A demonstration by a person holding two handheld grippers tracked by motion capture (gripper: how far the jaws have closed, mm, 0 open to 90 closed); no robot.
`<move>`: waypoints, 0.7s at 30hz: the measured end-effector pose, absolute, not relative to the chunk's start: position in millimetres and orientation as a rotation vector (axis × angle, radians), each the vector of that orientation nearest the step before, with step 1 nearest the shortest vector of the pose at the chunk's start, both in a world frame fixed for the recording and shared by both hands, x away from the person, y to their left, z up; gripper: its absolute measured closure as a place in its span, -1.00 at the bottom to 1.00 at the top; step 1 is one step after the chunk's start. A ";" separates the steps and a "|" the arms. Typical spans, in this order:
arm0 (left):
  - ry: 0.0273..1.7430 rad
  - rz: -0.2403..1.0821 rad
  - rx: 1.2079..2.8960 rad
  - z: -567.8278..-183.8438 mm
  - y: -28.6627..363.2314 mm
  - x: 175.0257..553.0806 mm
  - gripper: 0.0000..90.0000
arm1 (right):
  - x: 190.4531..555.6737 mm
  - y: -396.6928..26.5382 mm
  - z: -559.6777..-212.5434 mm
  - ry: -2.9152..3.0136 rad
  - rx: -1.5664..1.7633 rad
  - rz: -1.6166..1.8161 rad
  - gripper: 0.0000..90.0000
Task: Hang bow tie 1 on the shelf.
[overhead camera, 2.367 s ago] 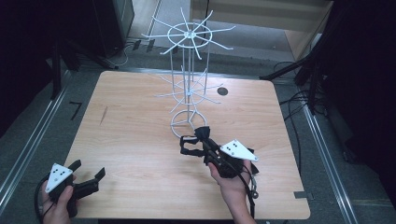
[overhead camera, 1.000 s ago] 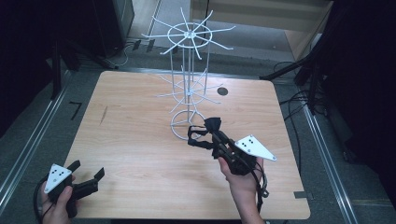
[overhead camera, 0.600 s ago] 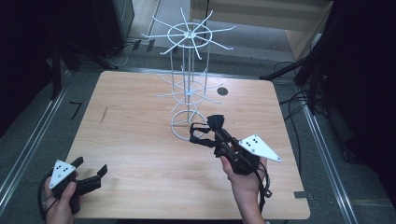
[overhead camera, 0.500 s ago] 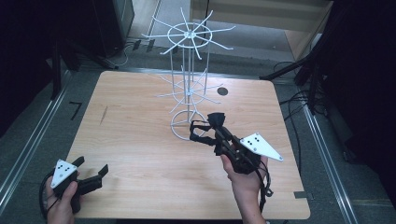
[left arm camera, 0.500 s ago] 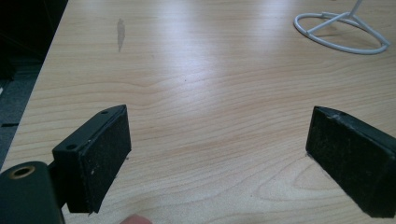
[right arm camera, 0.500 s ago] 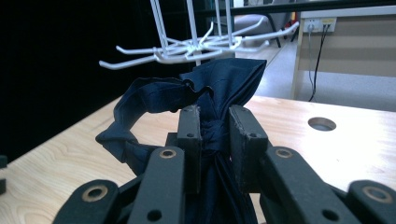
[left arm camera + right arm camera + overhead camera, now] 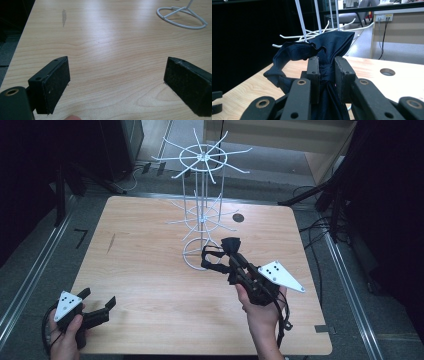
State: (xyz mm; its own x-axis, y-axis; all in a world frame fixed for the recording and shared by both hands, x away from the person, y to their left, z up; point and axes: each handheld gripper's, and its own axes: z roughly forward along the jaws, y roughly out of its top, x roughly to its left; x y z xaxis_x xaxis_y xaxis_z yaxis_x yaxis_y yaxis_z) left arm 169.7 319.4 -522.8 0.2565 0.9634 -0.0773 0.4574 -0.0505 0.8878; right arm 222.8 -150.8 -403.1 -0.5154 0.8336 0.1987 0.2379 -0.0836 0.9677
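Right gripper (image 7: 223,256) clamped on dark cloth loop (image 7: 297,53) — white wire rack (image 7: 200,195) just beyond, slightly left; left gripper (image 7: 97,306) gaping, far off near-left.

Count: one bench (image 7: 150,270); one white wire rack (image 7: 200,210); one dark cloth tie (image 7: 222,255); two tools, left tool (image 7: 95,306) and right tool (image 7: 225,265).

No words, labels, brand names or numbers are showing legibly anywhere. The grey three-cornered plate (image 7: 280,274) on the right gripper (image 7: 218,256) is carrying a few small black dots, and the plate (image 7: 67,303) on the left gripper (image 7: 96,302) is carrying the same; they are spelling nothing readable.
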 end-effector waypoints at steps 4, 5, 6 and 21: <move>1.335 0.727 1.657 -522.7 319.0 169.9 -0.84 | 222.0 -151.6 -400.8 1.710 1.154 1.647 0.69; 1.335 0.729 1.659 -522.8 318.9 169.9 -0.84 | 221.9 -151.8 -400.3 1.706 1.150 1.648 0.69; 1.335 0.729 1.660 -522.7 318.9 169.9 -0.84 | 222.0 -151.3 -399.5 1.702 1.154 1.653 0.69; 1.332 0.726 1.665 -522.7 318.9 170.0 -0.84 | 235.2 -140.5 -396.9 1.672 1.189 1.654 0.69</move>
State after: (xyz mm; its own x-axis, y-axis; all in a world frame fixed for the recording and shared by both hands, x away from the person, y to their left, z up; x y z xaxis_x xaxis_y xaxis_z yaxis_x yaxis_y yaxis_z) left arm 170.0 318.9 -522.7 0.2602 0.9630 -0.0708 0.4622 -0.0599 0.8847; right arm 235.2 -140.5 -396.9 -0.4930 0.8411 0.2227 0.2320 -0.1196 0.9653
